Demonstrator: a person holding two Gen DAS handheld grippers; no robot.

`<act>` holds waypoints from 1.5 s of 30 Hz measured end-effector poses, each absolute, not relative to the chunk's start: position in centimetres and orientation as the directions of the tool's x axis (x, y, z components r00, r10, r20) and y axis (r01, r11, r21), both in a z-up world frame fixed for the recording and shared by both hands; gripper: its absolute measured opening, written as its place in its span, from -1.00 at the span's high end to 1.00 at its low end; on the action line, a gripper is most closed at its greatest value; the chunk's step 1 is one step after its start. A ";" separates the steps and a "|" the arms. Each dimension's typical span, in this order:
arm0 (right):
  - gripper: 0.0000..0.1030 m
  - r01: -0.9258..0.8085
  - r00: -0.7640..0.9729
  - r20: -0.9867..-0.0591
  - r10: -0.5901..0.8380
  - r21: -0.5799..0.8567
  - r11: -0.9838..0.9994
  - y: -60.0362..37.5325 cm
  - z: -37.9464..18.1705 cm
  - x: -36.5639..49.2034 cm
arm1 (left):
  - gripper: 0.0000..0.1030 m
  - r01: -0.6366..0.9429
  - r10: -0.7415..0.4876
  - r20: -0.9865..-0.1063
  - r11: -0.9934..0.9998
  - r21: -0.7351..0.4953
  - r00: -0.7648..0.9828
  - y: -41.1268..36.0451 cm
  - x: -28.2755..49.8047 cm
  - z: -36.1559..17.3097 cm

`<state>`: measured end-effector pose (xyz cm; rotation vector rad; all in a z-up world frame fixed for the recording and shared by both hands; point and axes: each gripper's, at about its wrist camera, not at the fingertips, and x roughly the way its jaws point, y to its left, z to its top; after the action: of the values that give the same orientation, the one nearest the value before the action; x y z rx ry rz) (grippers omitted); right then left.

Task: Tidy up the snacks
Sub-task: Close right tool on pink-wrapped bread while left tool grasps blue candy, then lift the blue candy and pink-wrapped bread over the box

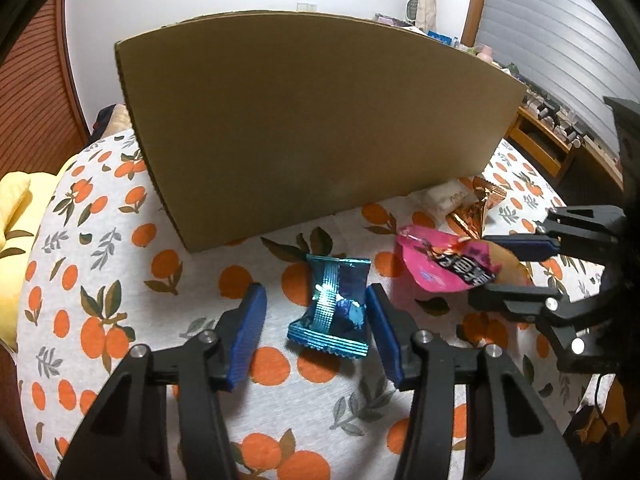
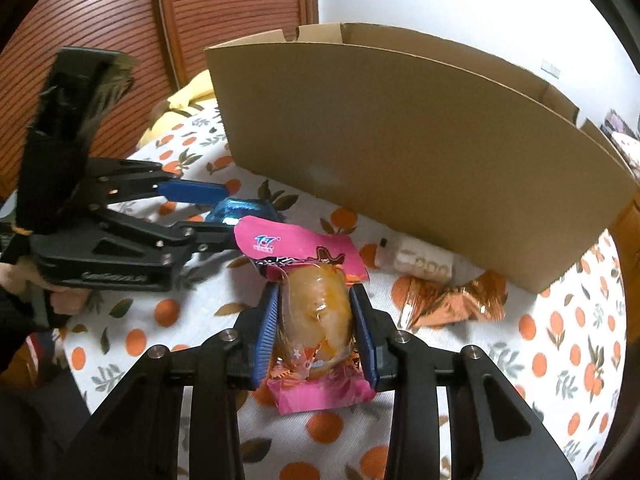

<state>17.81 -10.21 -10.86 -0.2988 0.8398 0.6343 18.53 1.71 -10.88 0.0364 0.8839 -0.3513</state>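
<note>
A blue foil snack packet [image 1: 334, 306] lies on the orange-print tablecloth [image 1: 100, 280] between the fingers of my left gripper [image 1: 316, 302], which is open around it; its right pad is at the packet's edge. My right gripper [image 2: 314, 312] is shut on a pink packet [image 2: 316, 312] with a yellow snack inside. That pink packet [image 1: 444, 262] and the right gripper [image 1: 516, 268] also show in the left wrist view. In the right wrist view the left gripper [image 2: 224, 216] straddles the blue packet [image 2: 240, 210]. A cardboard box [image 1: 304, 128] stands behind.
A copper foil packet [image 2: 456, 296] and a white wrapped snack [image 2: 420, 264] lie near the box's [image 2: 420, 140] base. A yellow cloth [image 1: 16, 220] lies at the table's left. Wooden shelves [image 1: 560, 136] stand at the far right, a slatted wooden door [image 2: 100, 40] at the left.
</note>
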 end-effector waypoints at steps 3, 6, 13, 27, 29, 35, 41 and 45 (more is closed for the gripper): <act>0.32 -0.619 0.512 -0.759 0.402 -0.002 0.786 -10.5 -10.8 17.1 | 0.22 0.322 -0.290 -0.761 0.940 -0.113 0.580 1.4 18.5 -10.9; 0.32 -0.613 0.517 -0.751 0.411 0.011 0.790 -10.8 -10.8 16.6 | 0.38 0.331 -0.289 -0.761 0.938 -0.104 0.580 0.9 18.5 -10.9; 0.32 -0.600 0.534 -0.735 0.418 0.020 0.800 -11.5 -10.3 16.1 | 0.40 0.338 -0.278 -0.750 0.938 -0.077 0.600 0.1 17.5 -10.7; 0.32 -0.560 0.593 -0.676 0.437 0.043 0.827 -14.0 -8.1 14.6 | 0.40 0.357 -0.320 -0.674 0.930 -0.089 0.666 0.9 13.8 -7.1; 0.32 -0.558 0.602 -0.666 0.440 0.043 0.829 -14.3 -7.6 14.3 | 0.40 0.363 -0.330 -0.659 0.927 -0.091 0.676 0.6 13.4 -6.4; 0.32 -0.552 0.634 -0.632 0.445 0.034 0.833 -14.9 -6.2 13.5 | 0.40 0.378 -0.351 -0.625 0.921 -0.096 0.697 0.2 12.8 -4.6; 0.32 -0.552 0.656 -0.608 0.448 0.019 0.834 -15.1 -5.1 12.8 | 0.40 0.387 -0.361 -0.603 0.917 -0.092 0.712 -0.1 12.4 -3.2; 0.32 -0.551 0.668 -0.593 0.450 0.012 0.834 -15.2 -4.3 12.6 | 0.40 0.390 -0.366 -0.585 0.916 -0.091 0.723 -0.1 12.3 -2.3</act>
<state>12.56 -15.18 -4.26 -0.1737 0.6205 0.5676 12.32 -0.06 -2.33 0.0394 0.6375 -0.4174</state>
